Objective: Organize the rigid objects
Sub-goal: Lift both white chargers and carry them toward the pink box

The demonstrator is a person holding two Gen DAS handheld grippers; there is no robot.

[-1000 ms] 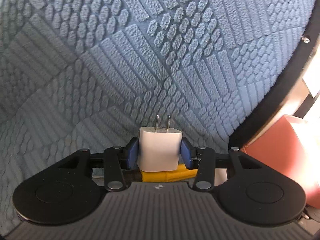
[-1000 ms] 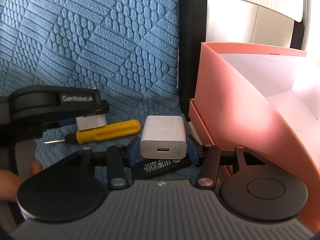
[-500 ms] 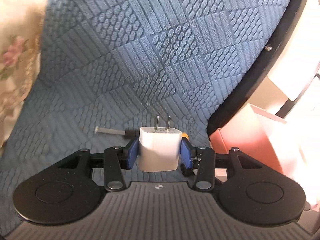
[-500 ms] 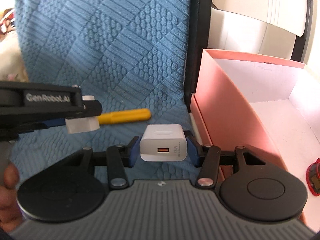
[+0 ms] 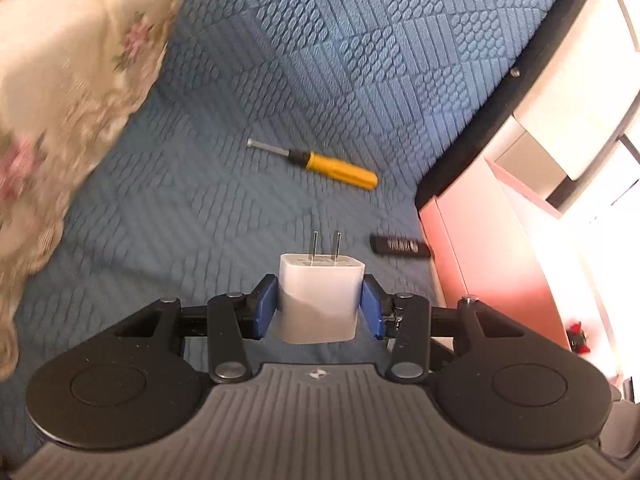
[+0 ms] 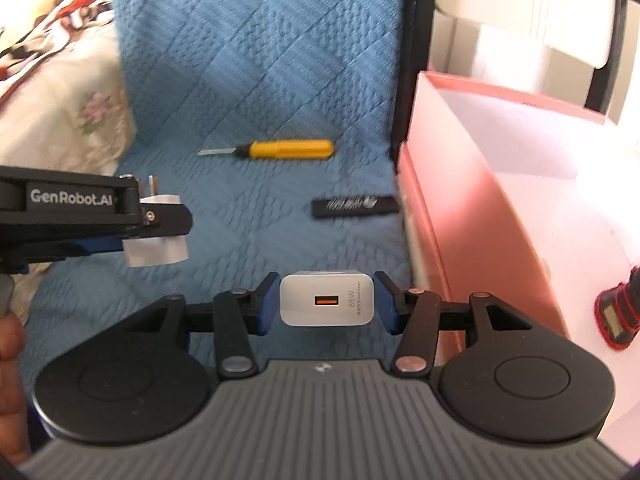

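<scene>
We have a white plug (image 5: 318, 304) pinched in the left gripper (image 5: 319, 306), prongs pointing ahead, and a white charger (image 6: 327, 305) pinched in the right gripper (image 6: 327, 304), its orange port facing the camera; both are clear of the blue mat (image 5: 360, 80). The main risk, as we judge it, is a slip: each blue pad bears on a smooth, rounded plastic side, so a quick swing toward the pink box (image 6: 480, 184) could let either block twist or drop out. A second risk is the two grippers meeting, since in the right view the left one sits close at 9 o'clock, and both loads seem bound for the same opening at 3 o'clock. The box's near wall stands tall, so a low approach could knock a block against its rim, and the plug's bare prongs could catch there. A red and black item (image 6: 618, 320) already lies in the box at 3 o'clock, and a drop on top of it could bounce. The plug is a small rounded cube with two thin metal prongs. The charger is squatter and printed on its face. Not yet collected on the mat are a yellow screwdriver (image 5: 332, 165) at 12 o'clock and a black bar (image 5: 400, 246) at 1 o'clock, just beside the box.
</scene>
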